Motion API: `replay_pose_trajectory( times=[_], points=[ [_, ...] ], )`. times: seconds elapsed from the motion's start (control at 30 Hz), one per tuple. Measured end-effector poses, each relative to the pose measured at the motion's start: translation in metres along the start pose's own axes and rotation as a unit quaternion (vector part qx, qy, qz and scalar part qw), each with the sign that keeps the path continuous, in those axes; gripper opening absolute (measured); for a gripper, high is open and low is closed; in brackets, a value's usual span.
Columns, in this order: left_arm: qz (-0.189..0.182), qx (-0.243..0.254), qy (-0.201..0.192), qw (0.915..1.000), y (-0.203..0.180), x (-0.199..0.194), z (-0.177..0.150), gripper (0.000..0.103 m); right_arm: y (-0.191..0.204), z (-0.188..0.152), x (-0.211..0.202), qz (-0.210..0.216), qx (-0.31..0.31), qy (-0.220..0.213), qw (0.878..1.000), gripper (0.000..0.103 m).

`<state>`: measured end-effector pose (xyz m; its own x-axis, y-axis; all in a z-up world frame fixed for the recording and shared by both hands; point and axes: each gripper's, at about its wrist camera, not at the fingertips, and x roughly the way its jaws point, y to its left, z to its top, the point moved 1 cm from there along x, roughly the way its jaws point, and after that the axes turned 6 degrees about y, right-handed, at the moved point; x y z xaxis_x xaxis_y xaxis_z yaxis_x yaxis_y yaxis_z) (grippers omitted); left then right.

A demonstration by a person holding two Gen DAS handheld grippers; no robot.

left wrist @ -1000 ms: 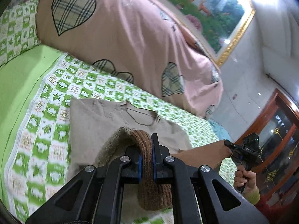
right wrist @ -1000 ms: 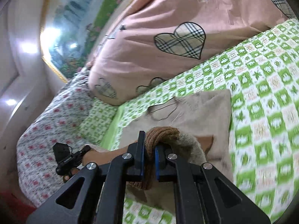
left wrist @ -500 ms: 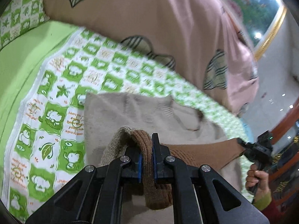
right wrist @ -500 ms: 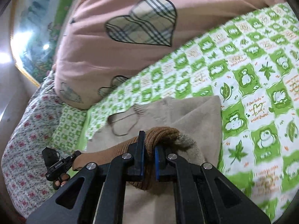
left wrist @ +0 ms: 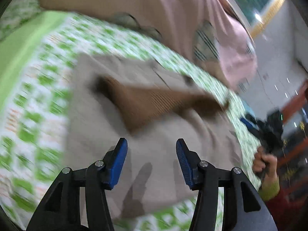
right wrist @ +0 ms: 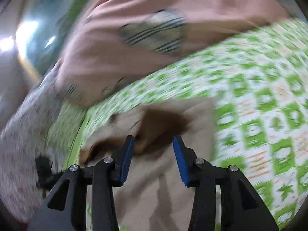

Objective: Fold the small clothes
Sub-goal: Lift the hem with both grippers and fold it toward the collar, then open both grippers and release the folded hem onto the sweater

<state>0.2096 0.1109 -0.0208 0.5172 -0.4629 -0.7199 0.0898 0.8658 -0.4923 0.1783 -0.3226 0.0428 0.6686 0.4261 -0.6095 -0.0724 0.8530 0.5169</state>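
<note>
A small beige knit sweater (left wrist: pixel 157 154) lies on the green-and-white patterned bedsheet (left wrist: pixel 38 115). Its brown ribbed hem band (left wrist: pixel 154 104) lies folded up across the middle of the body. My left gripper (left wrist: pixel 152 157) is open and empty just above the sweater's near part. My right gripper (right wrist: pixel 154 152) is open and empty over the same sweater (right wrist: pixel 154 182), with the brown band (right wrist: pixel 163 123) just beyond its fingertips. The right gripper and the hand holding it also show at the right of the left wrist view (left wrist: pixel 265 132). Both views are motion-blurred.
A pink quilt with plaid hearts (left wrist: pixel 173 19) lies bunched across the far side of the bed, also in the right wrist view (right wrist: pixel 154 28). A floral cover (right wrist: pixel 23 144) lies at the left. A gold-framed picture (left wrist: pixel 269 3) hangs on the wall.
Both grippers have opened and let go of the brown hem band, which now lies across the sweater's body. Both have pulled back from it, and the views are blurred by motion.
</note>
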Motion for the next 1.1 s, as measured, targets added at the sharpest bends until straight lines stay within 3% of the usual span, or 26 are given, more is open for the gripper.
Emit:
replay_pose_trajectory(
  times=[0.07, 0.13, 0.3, 0.37, 0.43, 0.53, 0.57, 0.6, 0.67, 0.73, 0.87, 0.9, 0.97, 1.03, 1.1],
  points=[
    [-0.008, 0.029, 0.026, 0.9992, -0.023, 0.019, -0.003, 0.053, 0.026, -0.007, 0.016, 0.009, -0.052, 0.043, 0.998, 0.045],
    [-0.005, 0.064, 0.049, 0.9967, -0.044, 0.042, 0.001, 0.053, 0.056, -0.016, 0.046, 0.015, -0.118, 0.105, 0.987, 0.045],
    [0.031, 0.144, 0.122, 0.9815, -0.065, 0.096, 0.028, 0.052, 0.081, -0.021, 0.124, 0.004, -0.210, 0.237, 0.948, 0.045],
    [0.041, 0.160, 0.119, 0.9790, -0.059, 0.102, 0.044, 0.037, 0.075, -0.011, 0.145, -0.020, -0.219, 0.254, 0.942, 0.044],
    [0.045, 0.150, 0.116, 0.9808, -0.041, 0.099, 0.065, 0.019, 0.060, 0.012, 0.161, -0.045, -0.211, 0.241, 0.946, 0.041],
    [0.057, 0.095, 0.083, 0.9904, -0.001, 0.085, 0.092, 0.015, 0.026, 0.051, 0.163, -0.079, -0.133, 0.188, 0.970, 0.034],
    [0.065, 0.078, 0.068, 0.9925, 0.013, 0.078, 0.098, 0.016, 0.010, 0.064, 0.156, -0.059, -0.087, 0.163, 0.981, 0.030],
    [0.083, 0.056, 0.047, 0.9938, 0.032, 0.070, 0.102, 0.014, -0.004, 0.072, 0.148, -0.078, -0.056, 0.132, 0.987, 0.030],
    [0.072, -0.004, 0.016, 0.9972, 0.065, 0.056, 0.103, 0.022, -0.028, 0.079, 0.131, -0.097, -0.002, 0.088, 0.991, 0.030],
    [0.055, -0.040, -0.003, 0.9977, 0.085, 0.047, 0.095, 0.014, -0.053, 0.077, 0.115, -0.063, 0.062, 0.058, 0.994, 0.029],
    [0.053, -0.079, -0.035, 0.9948, 0.096, 0.025, 0.075, 0.014, -0.040, 0.062, 0.083, -0.076, 0.043, 0.033, 0.996, 0.032],
    [0.057, -0.082, -0.040, 0.9942, 0.094, 0.018, 0.071, 0.015, -0.033, 0.059, 0.075, -0.074, 0.035, 0.031, 0.996, 0.032],
    [0.075, -0.085, -0.050, 0.9923, 0.086, 0.003, 0.058, 0.025, -0.019, 0.045, 0.060, -0.064, 0.027, 0.025, 0.997, 0.034],
    [0.079, -0.084, -0.063, 0.9913, 0.074, -0.017, 0.038, 0.041, -0.008, 0.022, 0.039, -0.060, 0.022, 0.020, 0.998, 0.037],
    [0.078, -0.085, -0.071, 0.9908, 0.059, -0.031, 0.011, 0.049, 0.002, 0.000, 0.025, -0.055, 0.029, 0.016, 0.998, 0.041]
  ],
)
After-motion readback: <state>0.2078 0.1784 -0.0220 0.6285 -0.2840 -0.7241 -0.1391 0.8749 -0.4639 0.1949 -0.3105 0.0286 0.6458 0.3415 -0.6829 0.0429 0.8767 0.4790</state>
